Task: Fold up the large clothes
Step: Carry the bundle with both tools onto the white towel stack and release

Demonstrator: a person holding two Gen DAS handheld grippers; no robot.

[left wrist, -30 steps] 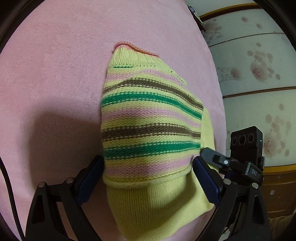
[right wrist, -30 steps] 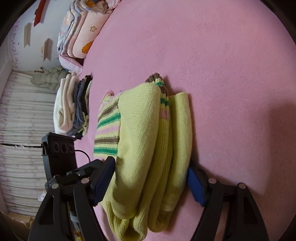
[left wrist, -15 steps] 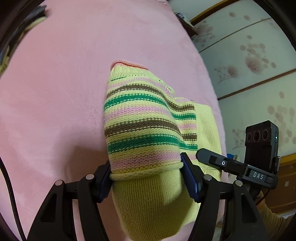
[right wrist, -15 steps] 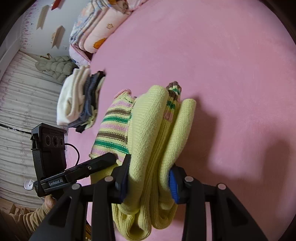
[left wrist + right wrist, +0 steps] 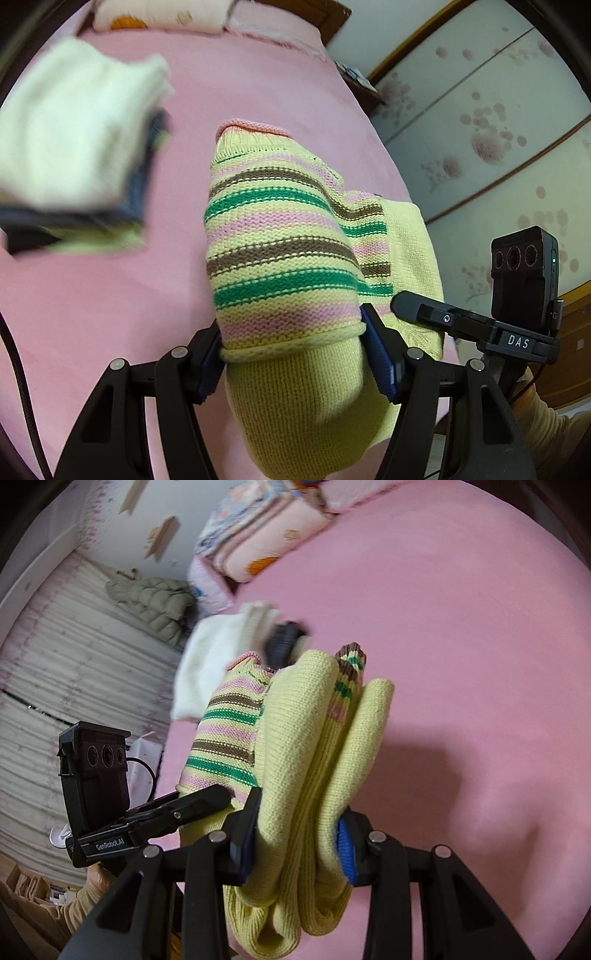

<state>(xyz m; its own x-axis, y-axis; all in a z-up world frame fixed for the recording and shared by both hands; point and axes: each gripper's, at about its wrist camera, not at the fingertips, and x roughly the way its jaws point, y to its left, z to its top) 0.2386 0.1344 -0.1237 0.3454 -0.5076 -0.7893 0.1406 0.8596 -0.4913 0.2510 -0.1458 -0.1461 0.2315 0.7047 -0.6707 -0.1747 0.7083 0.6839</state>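
**Folded sweater held clear of the bed, stack off to the left**

In the left wrist view the stack (image 5: 74, 147) of folded clothes lies blurred toward the bed's (image 5: 92, 295) left edge, with a pillow (image 5: 159, 14) at the head corner beyond it. Right of the stack, the sweater (image 5: 280, 240) runs lengthwise away from the left gripper (image 5: 293, 350), collar end farthest out. The jaws are clamped on its near end, and the pads (image 5: 376, 347) press into the knit on both sides. Just right of it the other tool's finger reaches in along the sweater's right flank.

In the right wrist view the stack (image 5: 221, 657) sits behind the sweater's far end, toward the bed's (image 5: 480, 664) left edge. The right gripper (image 5: 295, 834) is closed narrow on the sweater's (image 5: 295, 738) layered edge.

Both grips hold the same near end, side by side, so the bundle's long axis points forward from both hands. Judging from this, the left hand is nearer the stack, and the carry likely goes forward and leftward to land there.
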